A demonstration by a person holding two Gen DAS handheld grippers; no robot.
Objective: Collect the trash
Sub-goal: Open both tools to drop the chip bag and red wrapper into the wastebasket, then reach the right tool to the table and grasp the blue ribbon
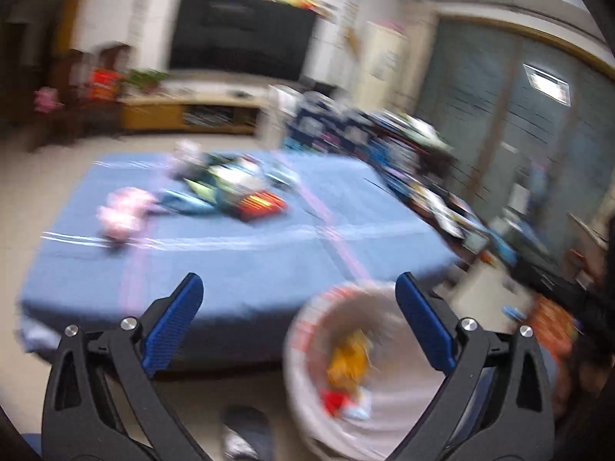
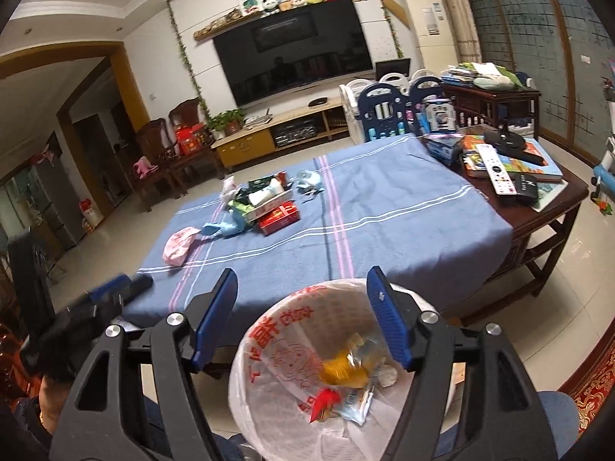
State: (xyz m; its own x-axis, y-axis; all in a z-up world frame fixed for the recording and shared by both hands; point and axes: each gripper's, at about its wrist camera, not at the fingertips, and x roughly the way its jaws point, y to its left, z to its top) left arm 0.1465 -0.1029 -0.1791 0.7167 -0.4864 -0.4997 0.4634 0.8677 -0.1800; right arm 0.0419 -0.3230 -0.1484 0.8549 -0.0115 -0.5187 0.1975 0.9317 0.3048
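Right gripper: fingers apart, empty, above bin
Left gripper: fingers apart, empty, view blurred
Bin: white liner with red print, on floor just beside tabletop edge
Bin contents: yellow wrapper, red scrap, clear packet
Trash pile: on blue cloth, far side of tabletop
Pink bag: left of pile, apart
Remote: on books, right end

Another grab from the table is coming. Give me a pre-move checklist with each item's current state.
1. Left gripper open and holding nothing: ok.
2. Right gripper open and holding nothing: ok.
3. Trash bin bag mouth open, wrappers already inside: ok.
4. Trash pile left on the blue cloth: not ok, uncollected.
5. Pink wrapper lies apart from the pile: ok.
6. Left wrist view sharp enough to aim: not ok, blurred.
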